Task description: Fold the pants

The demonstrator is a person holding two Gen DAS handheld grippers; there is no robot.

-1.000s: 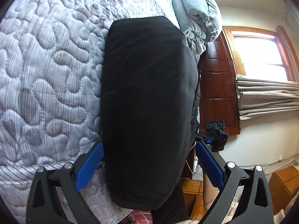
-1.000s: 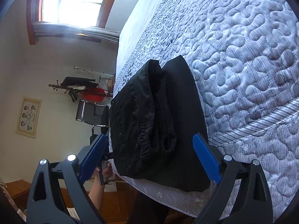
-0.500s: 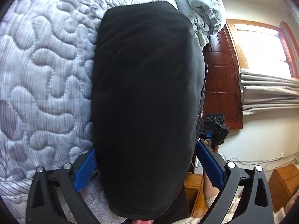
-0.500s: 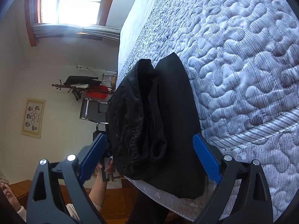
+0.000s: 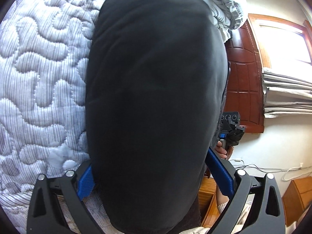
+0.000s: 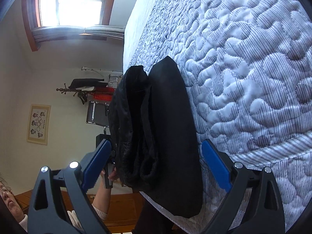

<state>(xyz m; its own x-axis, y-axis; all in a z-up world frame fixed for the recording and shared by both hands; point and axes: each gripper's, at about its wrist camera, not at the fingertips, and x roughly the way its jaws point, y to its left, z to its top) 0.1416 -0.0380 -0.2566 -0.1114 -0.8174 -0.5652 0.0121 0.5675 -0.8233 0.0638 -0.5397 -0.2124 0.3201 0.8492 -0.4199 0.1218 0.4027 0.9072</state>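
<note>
The black pants (image 5: 156,101) lie folded in a thick stack near the edge of the quilted bed (image 5: 42,74). My left gripper (image 5: 150,167) is open, its blue fingers (image 5: 85,179) straddling the near end of the stack. In the right wrist view the pants (image 6: 165,136) show from the other end, with layered folds visible. My right gripper (image 6: 156,159) is open, its blue fingers (image 6: 214,165) on either side of that end. Neither gripper is closed on the cloth.
A pale blue duvet (image 5: 220,3) is bunched at the headboard (image 5: 243,78). A window (image 6: 72,2), a coat rack (image 6: 85,89) and a framed picture (image 6: 39,124) line the wall beyond the bed edge. A wooden cabinet (image 5: 298,200) stands on the floor.
Both grippers have moved in closer to the pants stack from its two ends; the stack now fills more of each view. The jaws stay open.
</note>
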